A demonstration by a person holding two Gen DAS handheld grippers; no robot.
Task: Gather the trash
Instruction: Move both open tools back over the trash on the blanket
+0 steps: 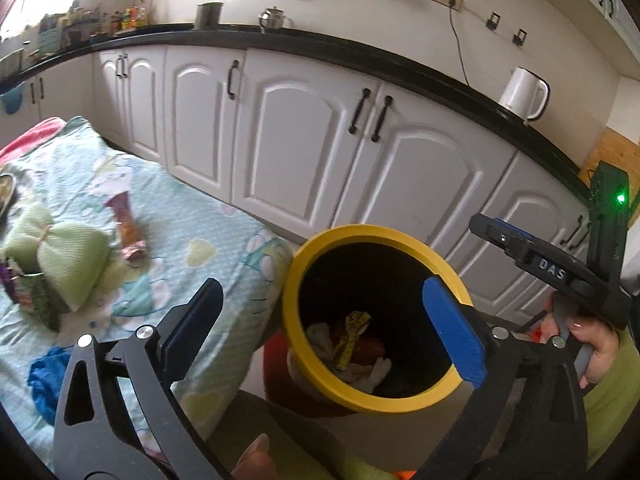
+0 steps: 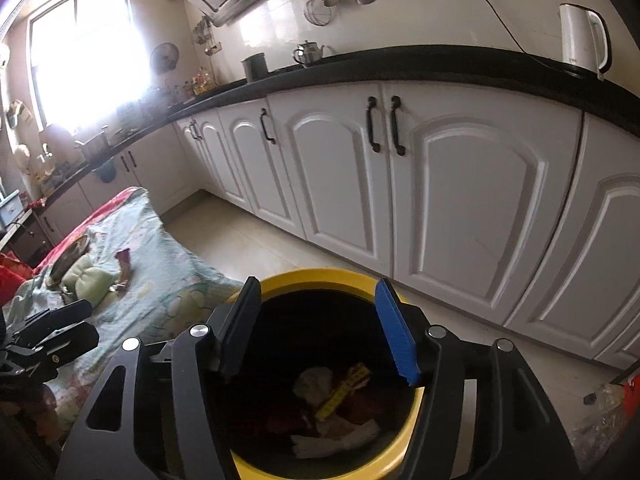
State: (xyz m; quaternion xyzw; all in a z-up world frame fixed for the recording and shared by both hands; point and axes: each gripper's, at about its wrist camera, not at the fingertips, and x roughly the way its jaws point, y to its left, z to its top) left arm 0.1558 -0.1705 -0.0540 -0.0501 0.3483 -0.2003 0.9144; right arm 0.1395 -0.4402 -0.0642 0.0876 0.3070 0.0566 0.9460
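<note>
Yellow-rimmed bin, wrappers inside

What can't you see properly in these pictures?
- Bin bottom, right wrist view: dark, and the open right gripper covers part.
- Wrapper on the table, left wrist view: print too blurred to read.
- Window, right wrist view: glare hides outside.

Daylight from the window blows out to white glare and hazes the nearby counter. Fisheye distortion bows the cabinets; corners vignette black. The bin interior is dim, perhaps slightly blurred.
</note>
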